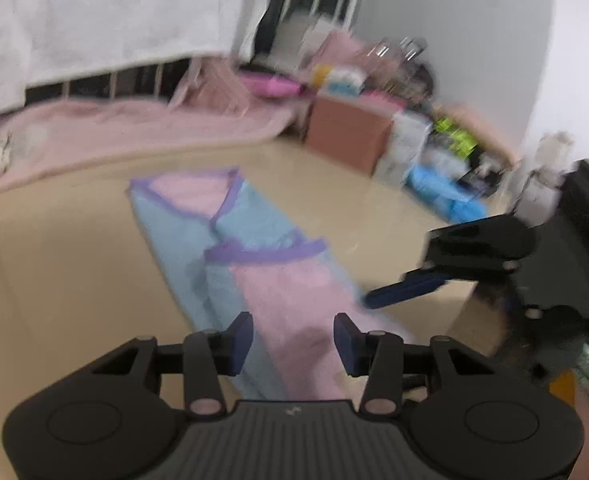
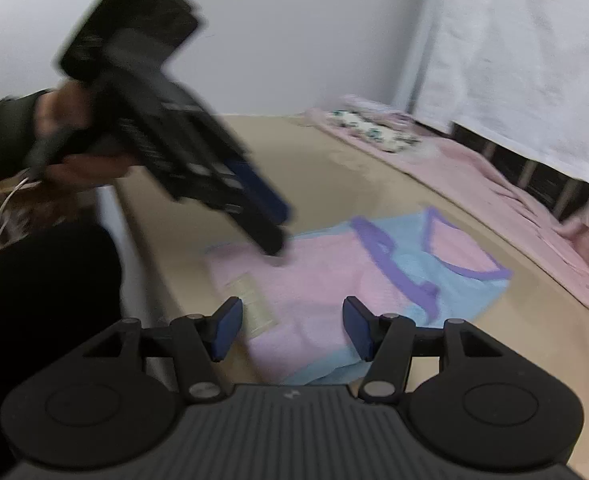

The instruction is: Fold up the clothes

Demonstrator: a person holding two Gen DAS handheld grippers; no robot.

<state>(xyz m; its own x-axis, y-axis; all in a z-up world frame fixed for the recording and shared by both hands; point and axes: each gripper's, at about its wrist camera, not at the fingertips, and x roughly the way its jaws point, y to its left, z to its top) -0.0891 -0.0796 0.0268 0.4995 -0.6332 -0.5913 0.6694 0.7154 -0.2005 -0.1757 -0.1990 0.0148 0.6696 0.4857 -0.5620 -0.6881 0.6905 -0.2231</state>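
A light-blue and pink garment (image 1: 254, 264) with purple trim lies folded into a long strip on the beige table (image 1: 74, 264). My left gripper (image 1: 293, 342) hovers open over the strip's near end, nothing between its fingers. The right gripper (image 1: 406, 290) reaches in from the right, its blue fingers at the garment's edge. In the right wrist view the same garment (image 2: 334, 280) lies ahead, a white label (image 2: 254, 304) showing at its near-left corner. My right gripper (image 2: 293, 328) is open and empty above it. The left gripper (image 2: 272, 236), held by a hand (image 2: 70, 128), points down at the pink part.
A pink blanket (image 1: 134, 132) lies along the table's far side under a hanging white cloth (image 1: 106, 16). A brown box (image 1: 346, 132), a blue bag (image 1: 442, 196) and mixed clutter stand at the back right. A floral cloth (image 2: 374, 132) rests on the blanket.
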